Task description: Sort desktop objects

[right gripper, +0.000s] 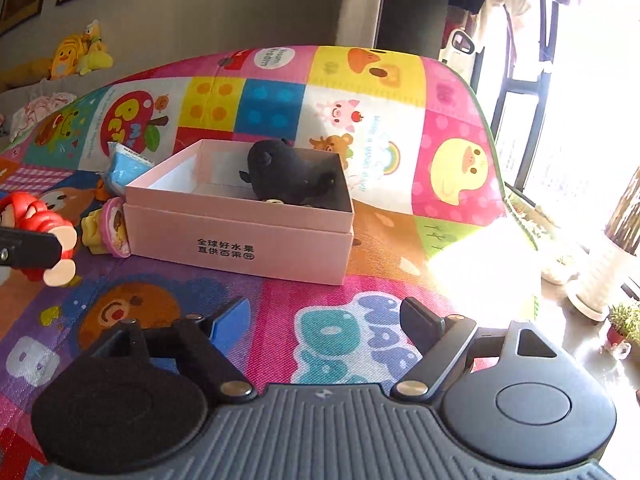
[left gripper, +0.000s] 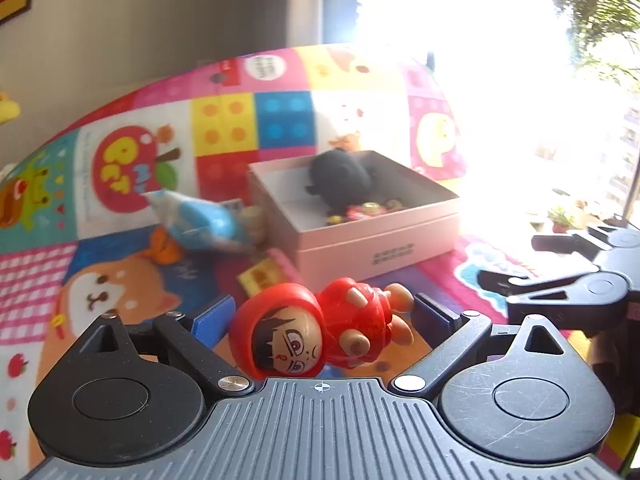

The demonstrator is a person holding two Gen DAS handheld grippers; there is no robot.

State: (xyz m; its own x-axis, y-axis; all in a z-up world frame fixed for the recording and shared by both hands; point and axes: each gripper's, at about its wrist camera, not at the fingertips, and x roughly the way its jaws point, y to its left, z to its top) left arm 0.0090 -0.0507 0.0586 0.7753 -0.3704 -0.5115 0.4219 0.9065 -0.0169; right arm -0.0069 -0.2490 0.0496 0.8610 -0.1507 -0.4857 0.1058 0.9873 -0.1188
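My left gripper (left gripper: 322, 314) is shut on a red hooded doll figure (left gripper: 312, 326), held sideways between the blue pads above the mat. The doll also shows at the left edge of the right wrist view (right gripper: 36, 224). A pink open box (left gripper: 360, 216) stands just beyond it, holding a black plush toy (left gripper: 340, 178) and small colourful trinkets (left gripper: 362, 210). In the right wrist view the box (right gripper: 240, 236) and the plush (right gripper: 290, 172) lie ahead. My right gripper (right gripper: 324, 320) is open and empty over the mat, in front of the box.
A blue-white packet (left gripper: 200, 220), an orange toy (left gripper: 166, 250) and a yellow-pink item (left gripper: 266, 274) lie left of the box on the colourful play mat (left gripper: 120, 280). A pink round toy (right gripper: 114, 226) leans on the box's left side. Bright window at right.
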